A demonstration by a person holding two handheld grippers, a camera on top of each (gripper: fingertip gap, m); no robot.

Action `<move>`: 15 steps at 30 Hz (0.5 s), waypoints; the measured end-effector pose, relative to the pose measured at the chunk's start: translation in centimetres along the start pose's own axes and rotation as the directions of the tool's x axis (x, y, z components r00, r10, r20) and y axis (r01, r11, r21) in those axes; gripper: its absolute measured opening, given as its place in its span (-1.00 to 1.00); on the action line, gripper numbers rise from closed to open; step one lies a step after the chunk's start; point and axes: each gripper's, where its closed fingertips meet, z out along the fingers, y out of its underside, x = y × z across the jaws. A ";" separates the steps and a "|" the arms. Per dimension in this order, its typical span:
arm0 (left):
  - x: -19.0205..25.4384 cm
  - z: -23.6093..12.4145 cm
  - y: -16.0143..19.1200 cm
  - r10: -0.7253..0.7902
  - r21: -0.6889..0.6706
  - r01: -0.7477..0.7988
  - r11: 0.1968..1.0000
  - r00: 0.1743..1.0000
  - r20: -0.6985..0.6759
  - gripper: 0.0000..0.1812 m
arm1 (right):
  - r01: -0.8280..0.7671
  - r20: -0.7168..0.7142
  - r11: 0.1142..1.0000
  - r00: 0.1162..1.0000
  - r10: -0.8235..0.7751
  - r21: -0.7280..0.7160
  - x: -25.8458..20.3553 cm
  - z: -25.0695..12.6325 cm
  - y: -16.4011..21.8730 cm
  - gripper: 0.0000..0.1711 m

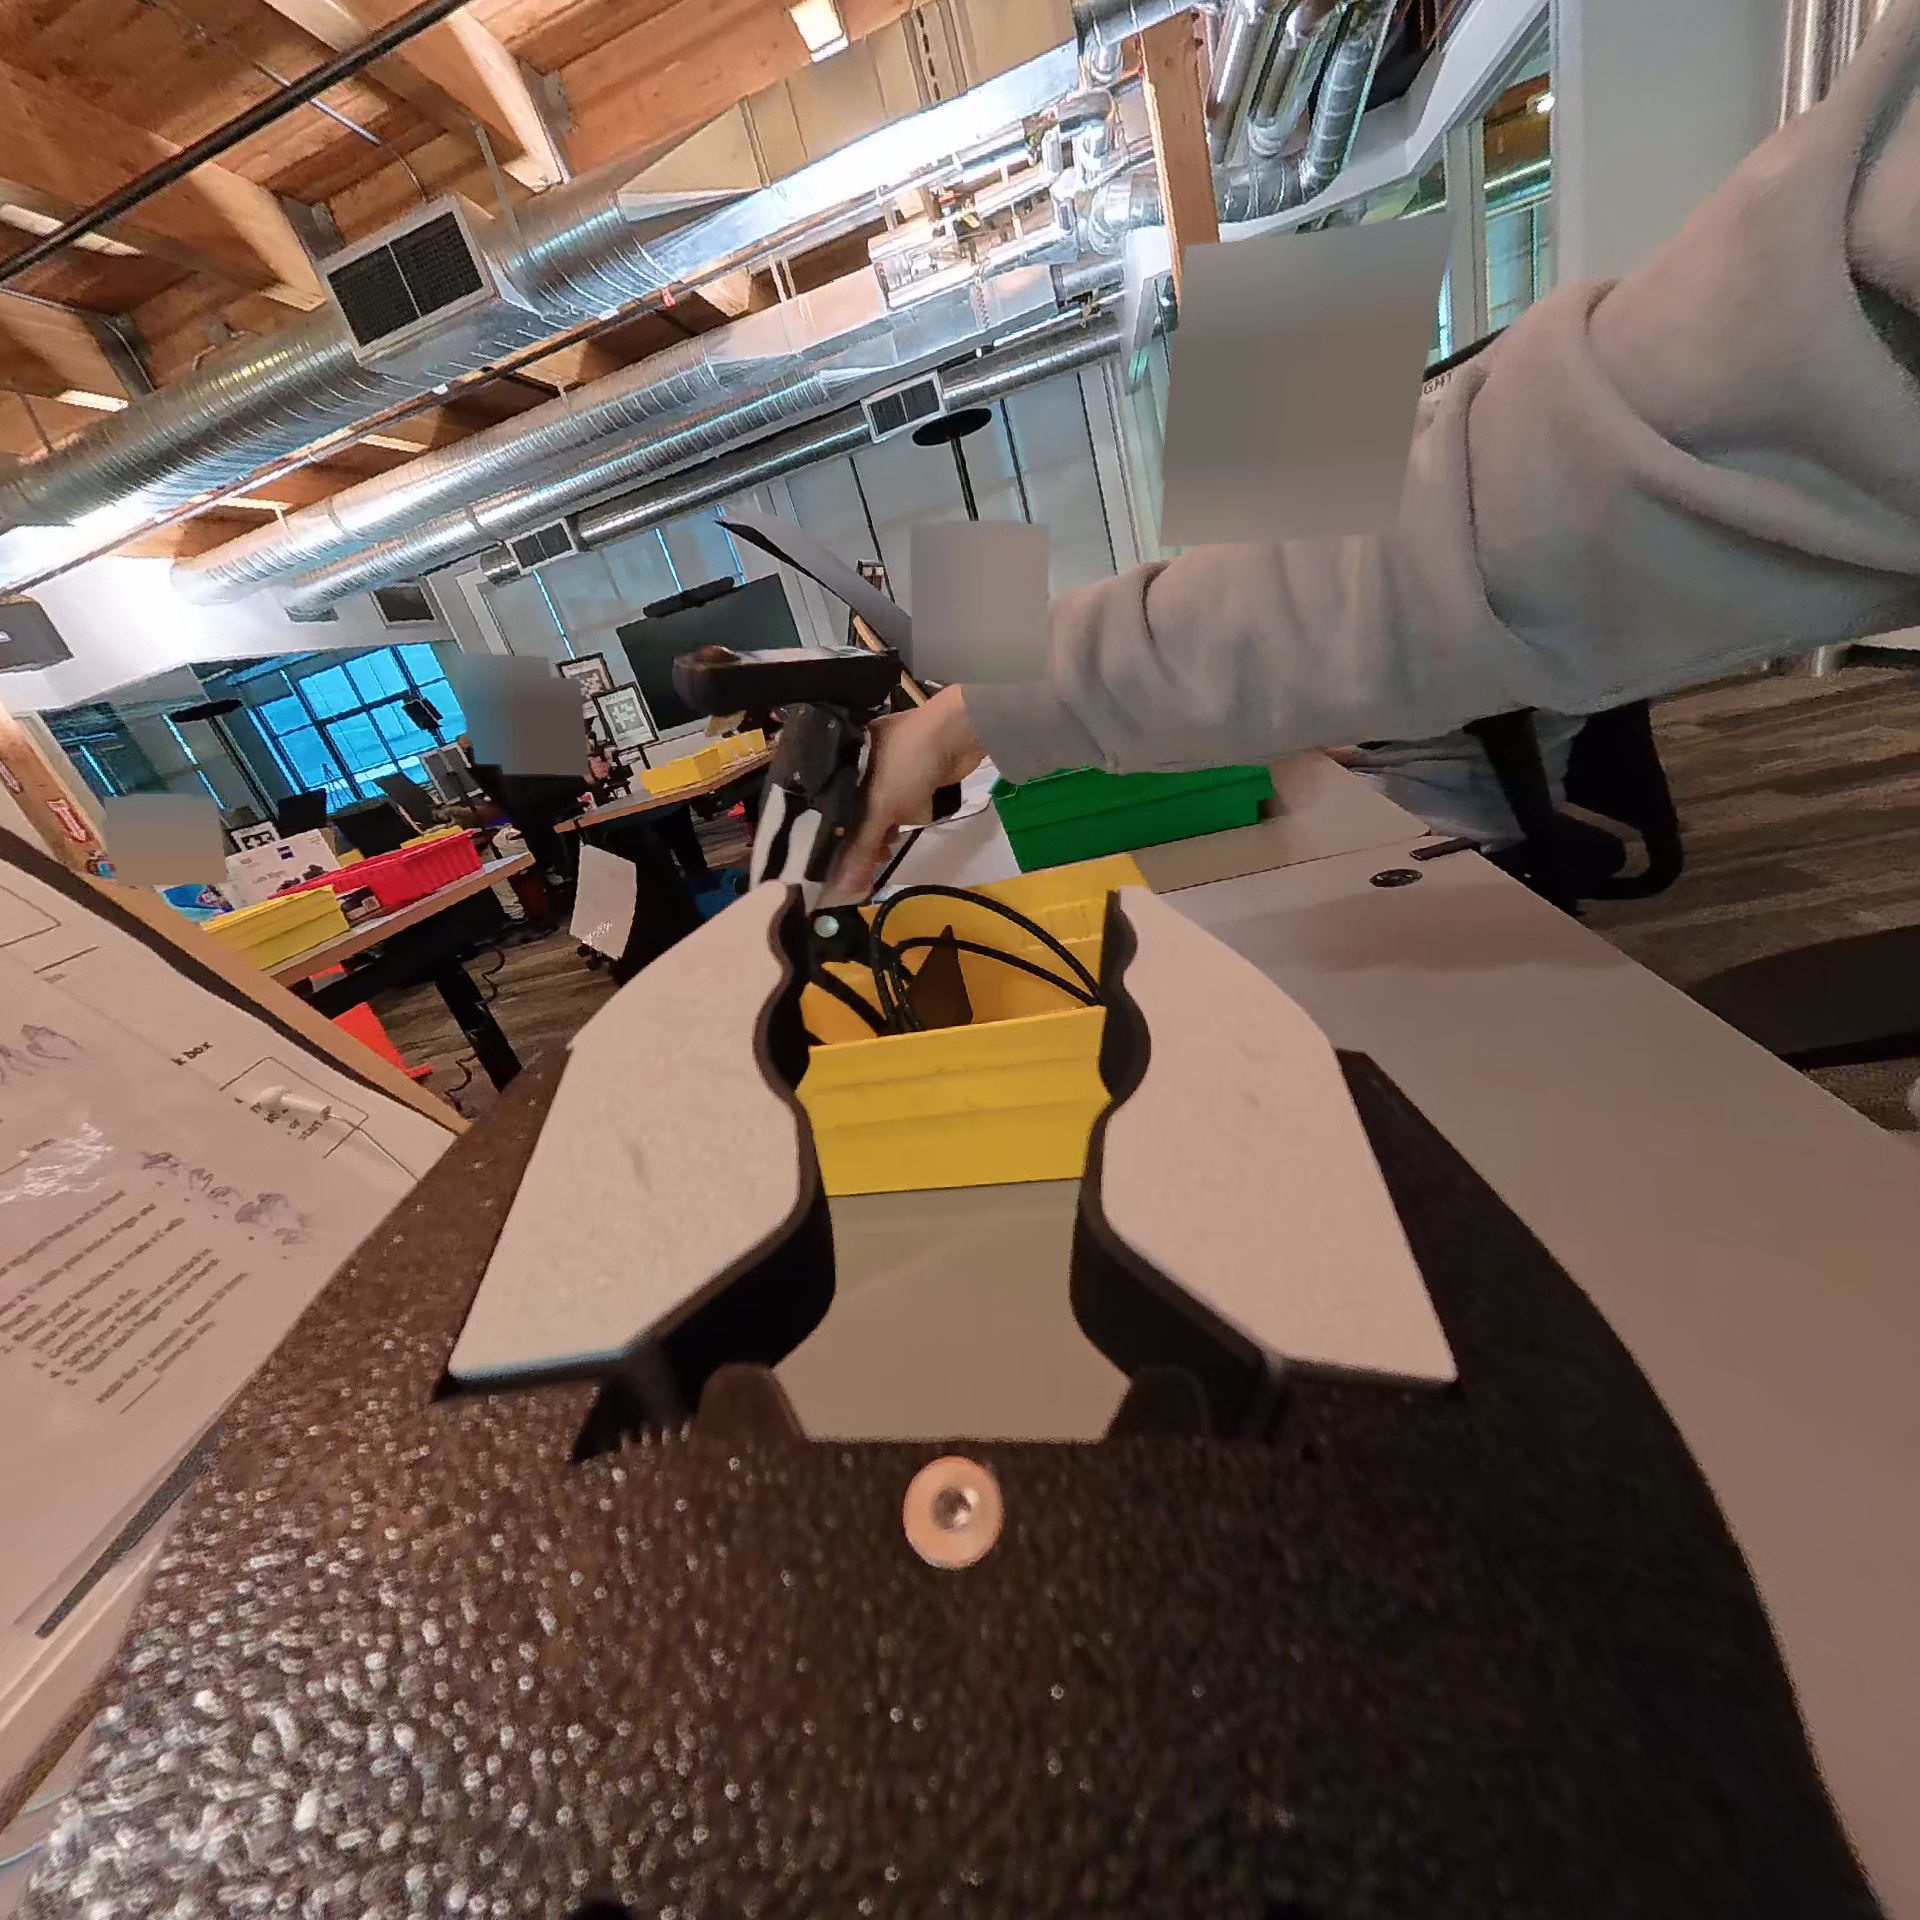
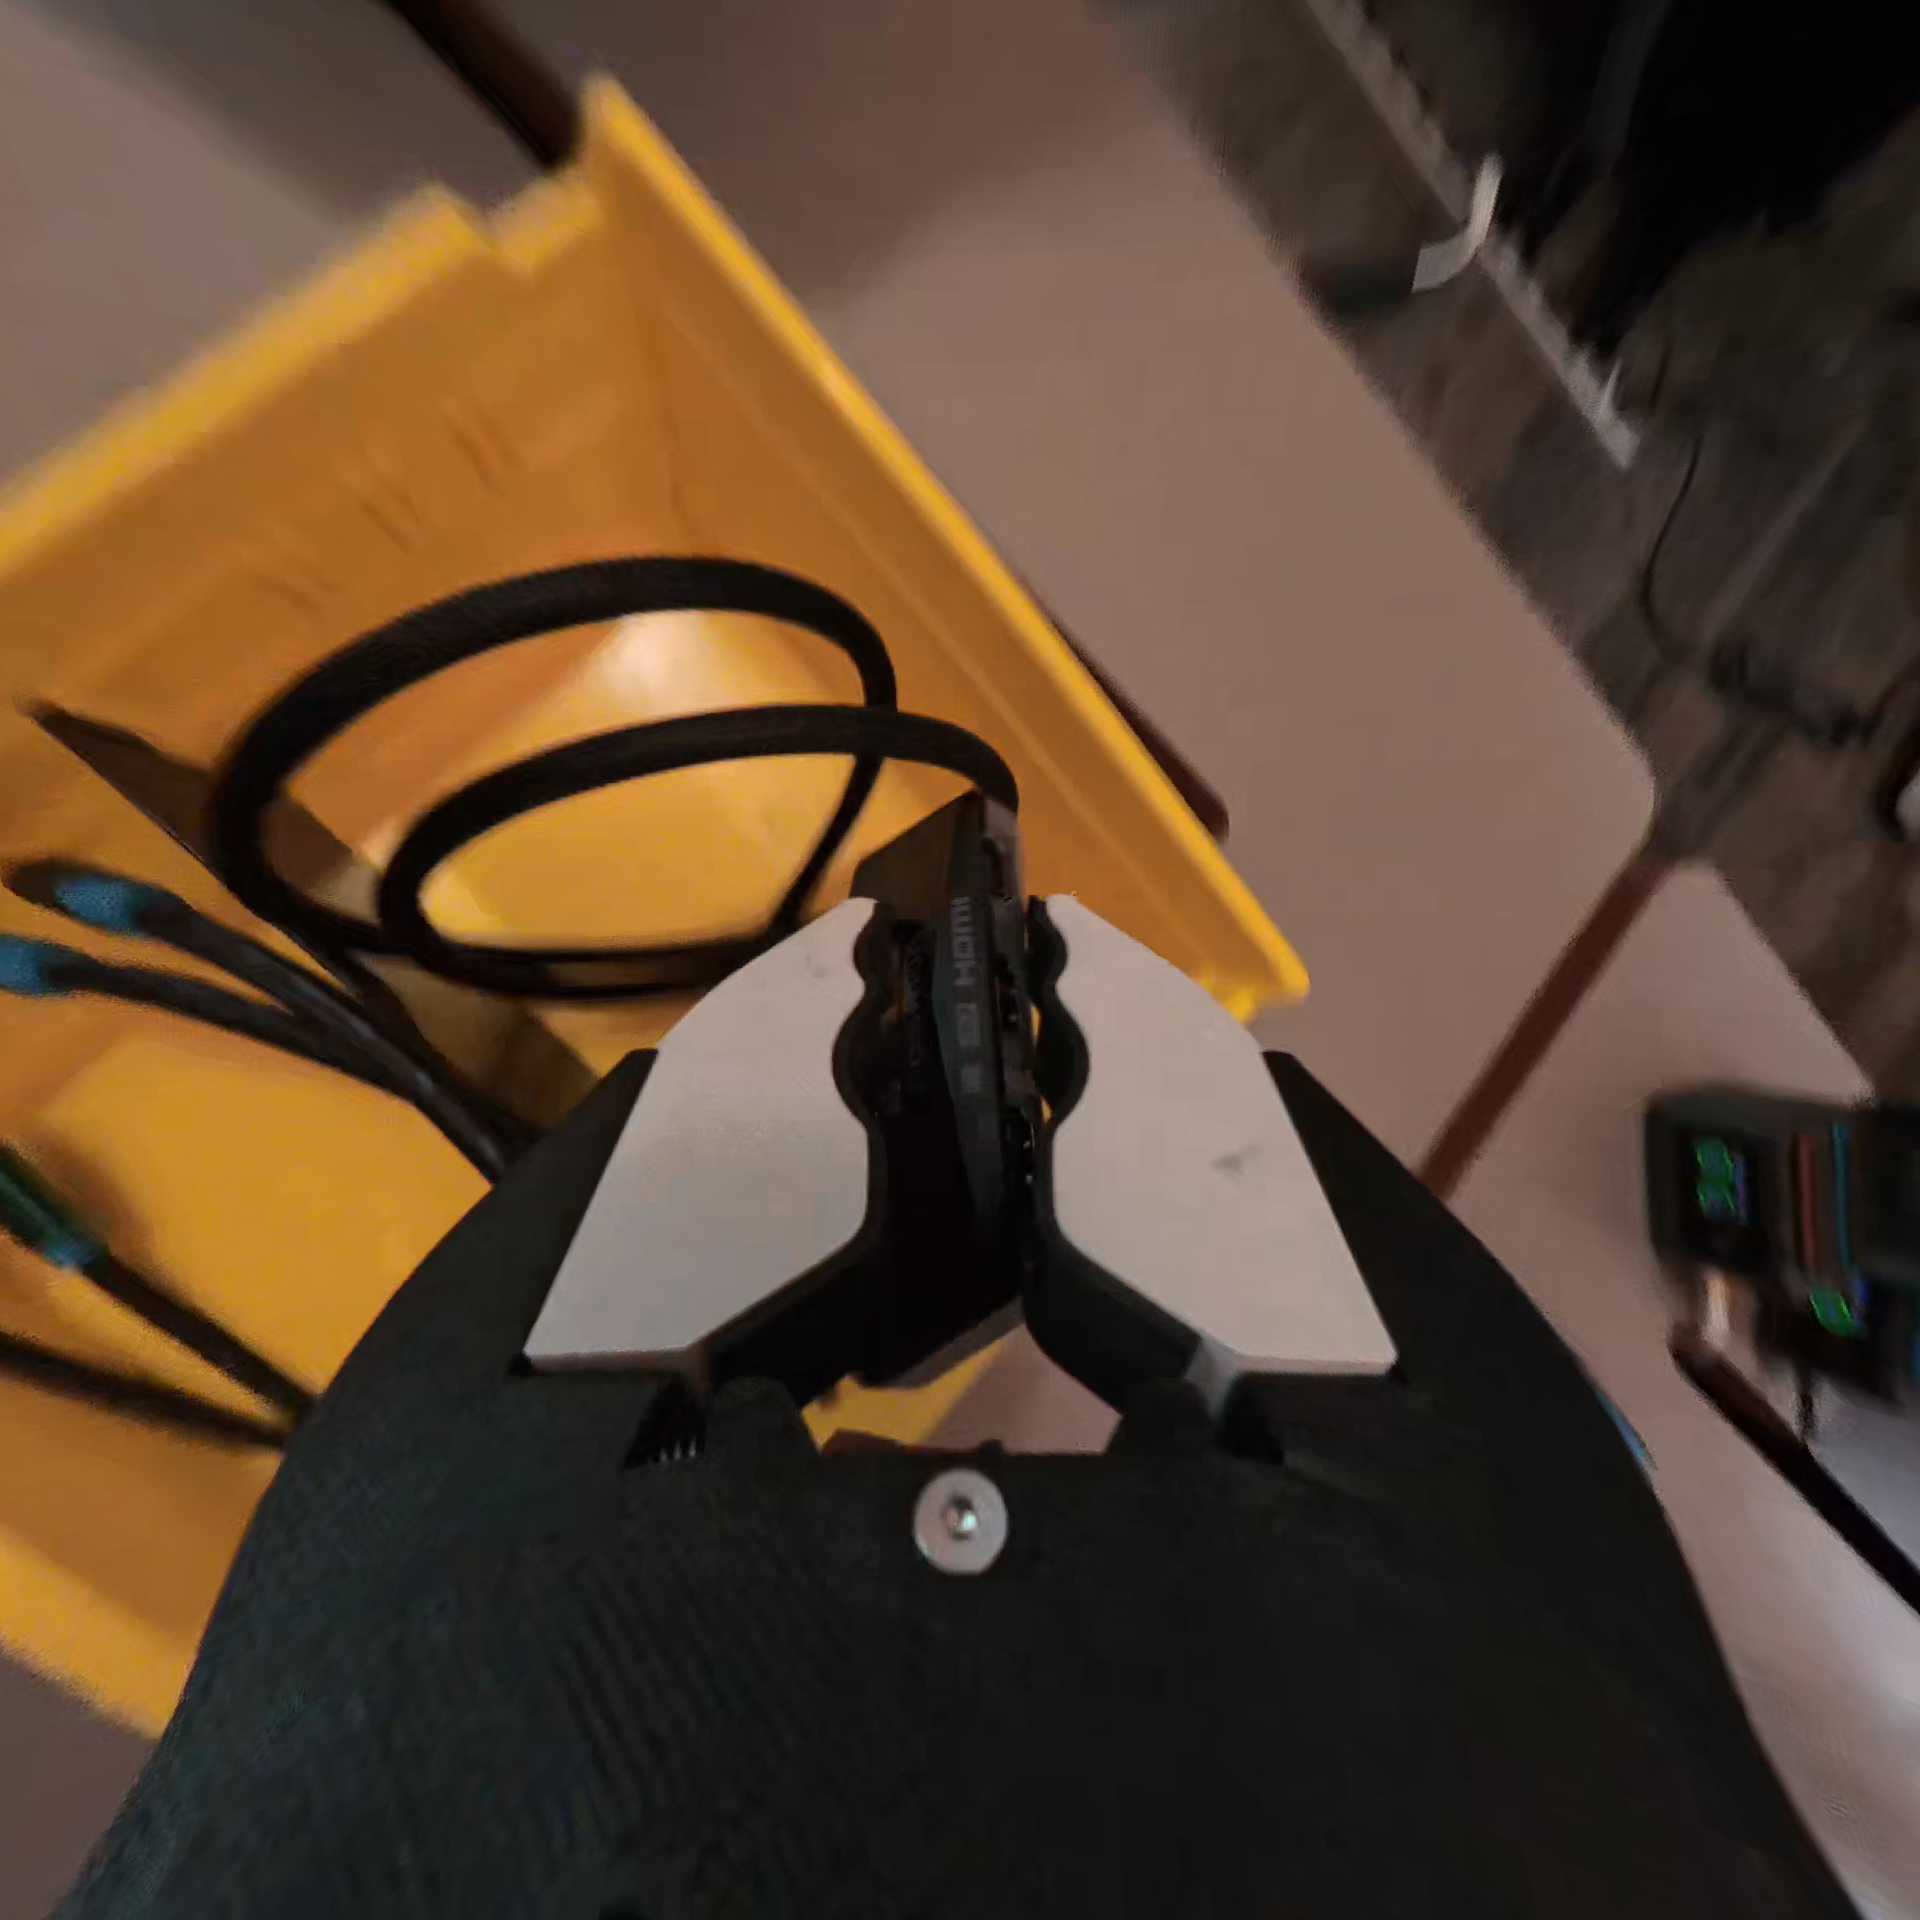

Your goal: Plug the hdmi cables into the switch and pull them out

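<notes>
Plug (image 2: 971,1023) of a black HDMI cable sits clenched between the fingers of the right gripper (image 2: 951,935), above the near right corner of the yellow bin (image 2: 644,343); its braided cable (image 2: 582,748) loops back into the bin beside other cables with blue ends (image 2: 62,935). The left gripper (image 1: 951,997) is released and holds nothing, waiting before the same bin on the bench (image 1: 1507,987). I think the lift should be slow and straight, so the loops do not catch the other cables. The switch I cannot identify surely.
</notes>
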 end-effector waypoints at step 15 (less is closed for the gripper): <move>0.6 0.6 0.6 -0.024 -0.006 0.024 1.000 0.999 -0.033 -0.41 | -0.028 -0.356 0.999 0.934 0.020 -0.016 3.9 -4.7 -0.3 -0.20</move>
